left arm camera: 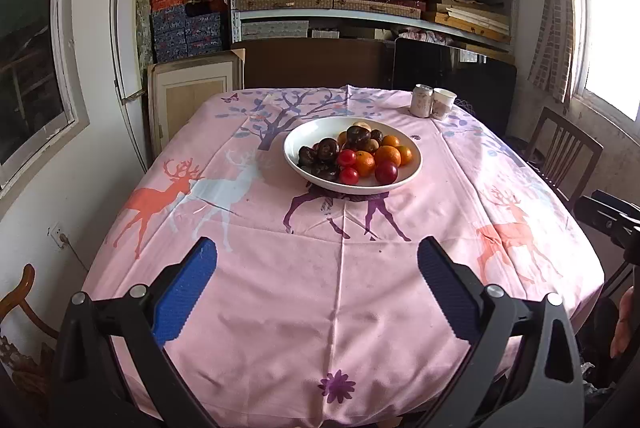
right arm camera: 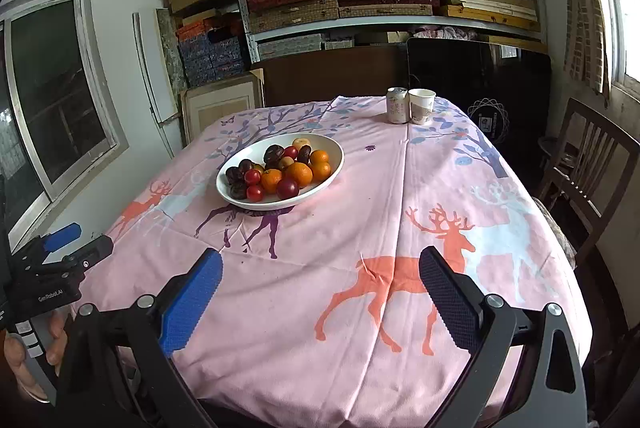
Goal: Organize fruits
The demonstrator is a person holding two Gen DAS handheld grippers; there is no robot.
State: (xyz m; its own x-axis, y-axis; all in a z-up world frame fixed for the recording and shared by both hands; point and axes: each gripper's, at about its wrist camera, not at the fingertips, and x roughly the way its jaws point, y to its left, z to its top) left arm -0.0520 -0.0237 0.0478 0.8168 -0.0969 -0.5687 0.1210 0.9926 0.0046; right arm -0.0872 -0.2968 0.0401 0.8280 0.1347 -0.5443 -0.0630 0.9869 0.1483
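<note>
Two hand-held grippers, left (left arm camera: 316, 264) and right (right arm camera: 320, 276), hover with fingers spread apart and empty, well short of one white bowl (left arm camera: 412, 167) mid-bench (left arm camera: 280, 308) holding four oranges (left arm camera: 387, 155) among darker fruits.

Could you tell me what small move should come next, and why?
Probably ease the left gripper forward toward the white bowl: its jaws stand open and empty, short of it over bare tablecloth, and all the fruit is piled in that bowl.
</note>
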